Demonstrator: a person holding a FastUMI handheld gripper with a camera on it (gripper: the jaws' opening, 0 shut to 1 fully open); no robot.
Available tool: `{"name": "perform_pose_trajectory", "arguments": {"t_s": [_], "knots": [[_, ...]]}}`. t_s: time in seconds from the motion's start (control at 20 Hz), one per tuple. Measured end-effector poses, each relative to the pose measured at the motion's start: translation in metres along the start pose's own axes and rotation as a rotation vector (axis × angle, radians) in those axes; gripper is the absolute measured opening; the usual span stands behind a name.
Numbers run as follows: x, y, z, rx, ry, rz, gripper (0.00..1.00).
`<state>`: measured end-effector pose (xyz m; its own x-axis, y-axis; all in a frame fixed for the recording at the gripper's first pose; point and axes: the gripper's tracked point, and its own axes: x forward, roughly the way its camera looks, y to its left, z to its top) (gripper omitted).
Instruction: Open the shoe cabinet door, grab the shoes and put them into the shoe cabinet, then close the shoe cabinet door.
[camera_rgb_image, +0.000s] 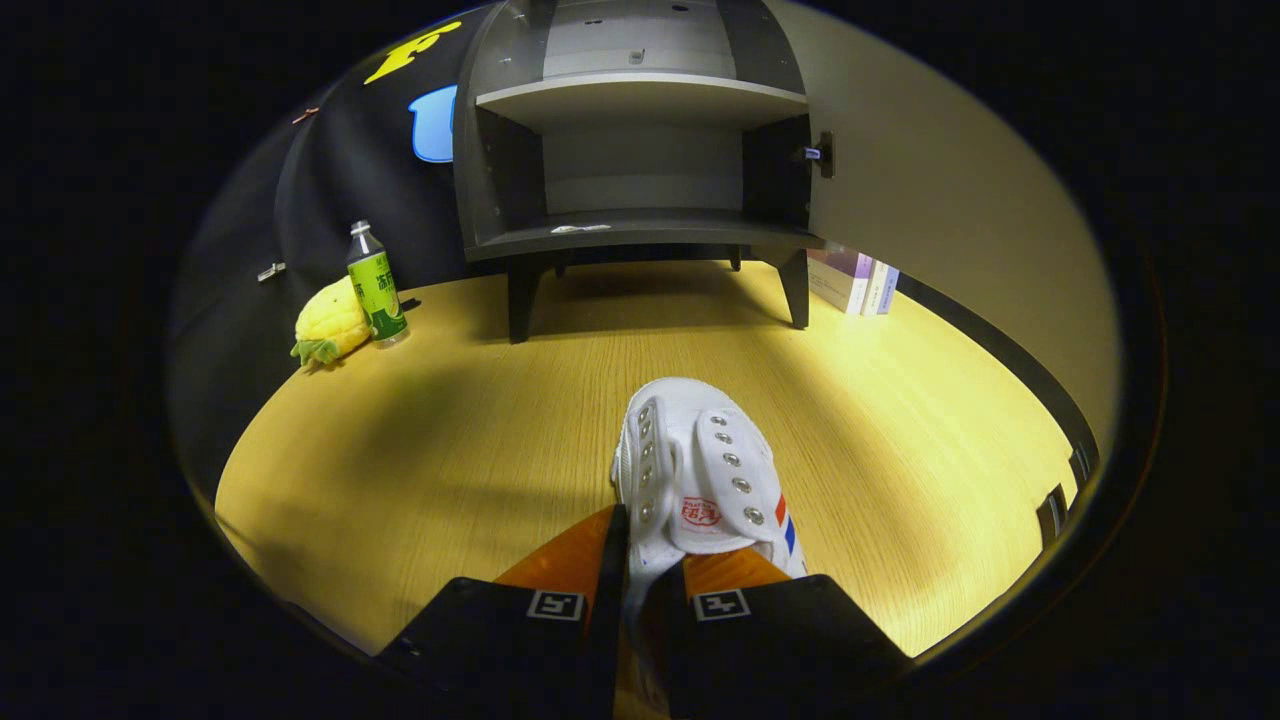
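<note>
Before the open shoe cabinet (640, 130): sneaker in hand.
The gripper (655, 555) pinches the white canvas sneaker (700, 465) by one side wall, toe aimed at the empty lower shelf (640, 232).

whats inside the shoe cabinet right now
The open shoe cabinet holds no shoes: two bare shelves, with a small pale scrap on the lower one. The white shoe is clamped in the gripper jaws.

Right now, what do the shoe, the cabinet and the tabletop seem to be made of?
The shoe, pinched at one side between the fingers of the gripper, looks like white canvas with metal eyelets. The shoe cabinet, its door open, looks like grey laminated board, matte and smooth. The table looks like light wood or wood-print laminate, with fine grain lines.
</note>
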<state>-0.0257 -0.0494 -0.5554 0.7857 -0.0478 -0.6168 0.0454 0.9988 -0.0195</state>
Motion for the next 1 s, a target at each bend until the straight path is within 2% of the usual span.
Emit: {"name": "perform_pose_trajectory", "arguments": {"t_s": [0.05,0.45,0.6,0.8,1.0], "knots": [[0.002,0.001,0.001,-0.005,-0.004,-0.001,0.06],[0.0,-0.004,0.007,-0.031,0.046,0.044,0.05],[-0.016,-0.003,0.021,-0.045,0.042,0.072,0.04],[-0.044,-0.011,0.063,-0.021,-0.003,0.112,0.04],[-0.081,-0.007,0.125,-0.056,-0.083,0.181,0.04]]}}
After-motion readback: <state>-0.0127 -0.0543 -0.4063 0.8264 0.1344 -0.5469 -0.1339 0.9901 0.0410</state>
